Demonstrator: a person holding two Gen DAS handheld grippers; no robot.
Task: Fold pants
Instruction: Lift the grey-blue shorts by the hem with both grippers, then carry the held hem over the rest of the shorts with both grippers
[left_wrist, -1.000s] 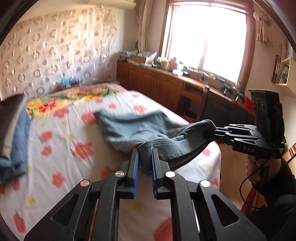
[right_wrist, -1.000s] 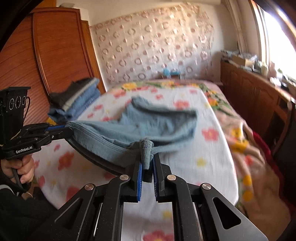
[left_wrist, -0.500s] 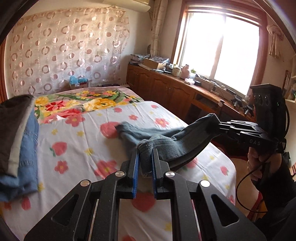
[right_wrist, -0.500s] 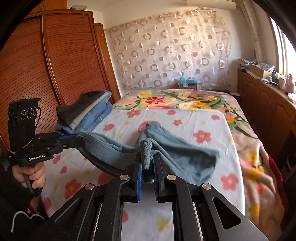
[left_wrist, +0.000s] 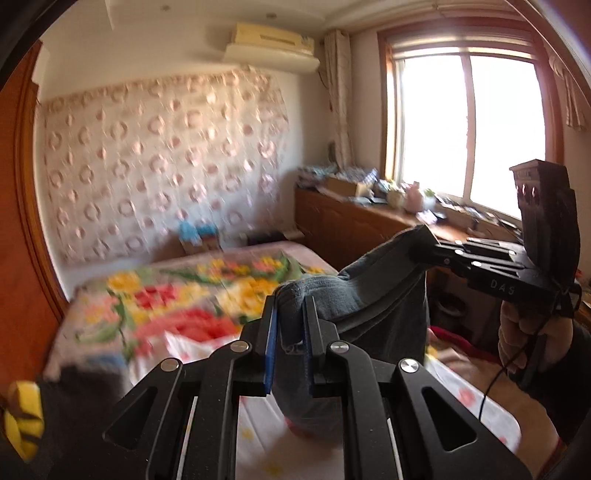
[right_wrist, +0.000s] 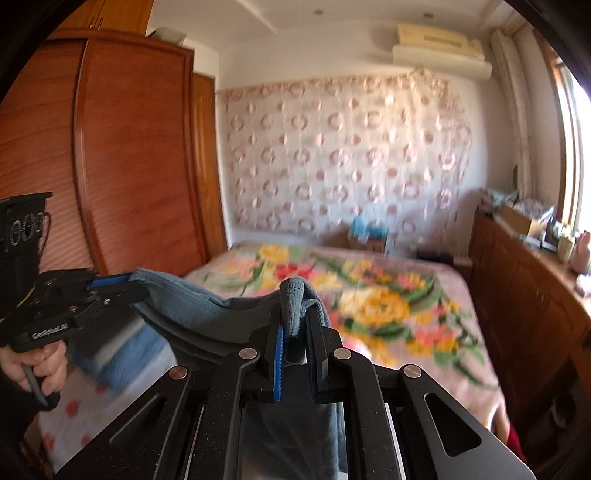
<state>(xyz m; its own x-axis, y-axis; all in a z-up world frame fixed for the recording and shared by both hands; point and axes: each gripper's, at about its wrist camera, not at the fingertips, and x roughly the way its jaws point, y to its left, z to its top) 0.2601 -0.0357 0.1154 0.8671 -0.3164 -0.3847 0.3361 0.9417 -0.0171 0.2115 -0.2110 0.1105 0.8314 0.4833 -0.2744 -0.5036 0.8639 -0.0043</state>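
The grey-blue pants (left_wrist: 373, 295) hang in the air above the bed, their top edge stretched between both grippers. My left gripper (left_wrist: 290, 306) is shut on one corner of that edge; it also shows in the right wrist view (right_wrist: 122, 282). My right gripper (right_wrist: 295, 310) is shut on the other corner (right_wrist: 291, 295); it also shows in the left wrist view (left_wrist: 430, 245). The pants (right_wrist: 207, 314) sag between the two grips and the rest hangs down below them. Both views are blurred by motion.
The bed (right_wrist: 388, 306) with its floral cover lies below. A stack of folded clothes (right_wrist: 122, 347) sits on its left side. A wooden wardrobe (right_wrist: 122, 155) stands left, a wooden cabinet (left_wrist: 354, 229) under the window right.
Both grippers have risen sharply with the pants, lifting them off the bed. The views have tilted up toward the back wall and ceiling.
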